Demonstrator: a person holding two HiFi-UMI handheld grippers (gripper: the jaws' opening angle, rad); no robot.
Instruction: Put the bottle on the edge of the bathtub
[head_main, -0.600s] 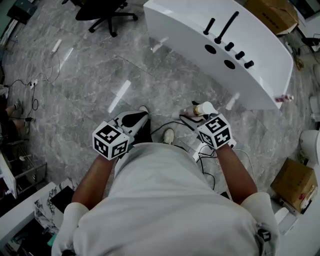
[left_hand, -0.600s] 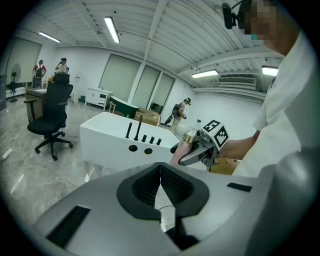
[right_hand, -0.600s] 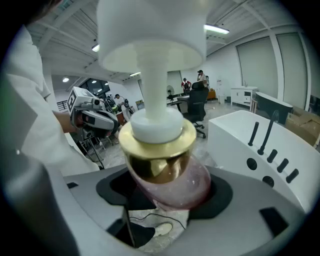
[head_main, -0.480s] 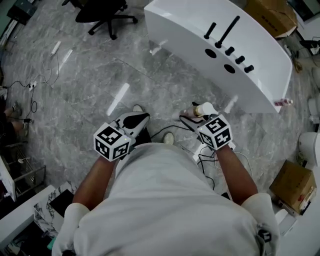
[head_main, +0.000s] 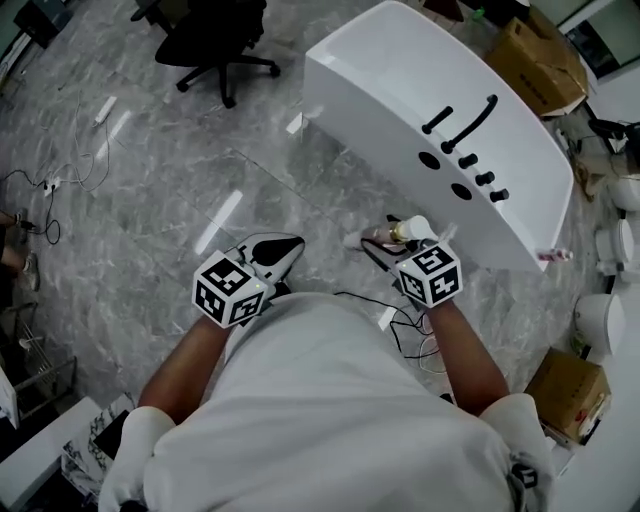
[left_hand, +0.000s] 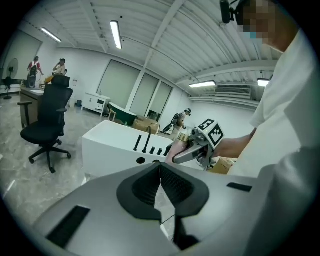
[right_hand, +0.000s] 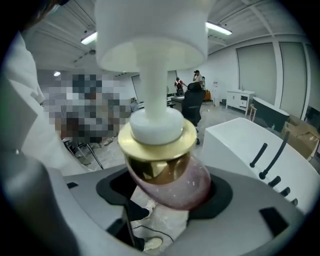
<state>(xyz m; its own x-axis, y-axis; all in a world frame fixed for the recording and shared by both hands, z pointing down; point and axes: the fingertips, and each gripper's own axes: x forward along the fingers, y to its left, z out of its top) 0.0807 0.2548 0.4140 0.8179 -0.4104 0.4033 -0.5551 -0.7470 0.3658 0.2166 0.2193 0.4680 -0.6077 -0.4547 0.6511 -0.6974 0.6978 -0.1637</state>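
Bottle (right_hand: 170, 175), pink-bodied with a gold collar and a white pump head, is clamped in the right gripper (right_hand: 167, 197). Its fingers (right_hand: 220, 195) stand wide apart and press on the body from both sides. In the head view the bottle (head_main: 400, 233) lies tipped on its side in the right gripper (head_main: 385, 242), above the grey marble floor (head_main: 150, 180). The white bathtub (head_main: 400, 80) is at 1 o'clock from it, close by but apart. Black tap fittings (head_main: 465, 150) stand on the tub's rim. The left gripper (head_main: 275, 250) is held at 9 o'clock from the right one. Its fingers (left_hand: 142, 187) are closed against each other with nothing between them. A black office chair (head_main: 215, 40) stands at 11 o'clock.
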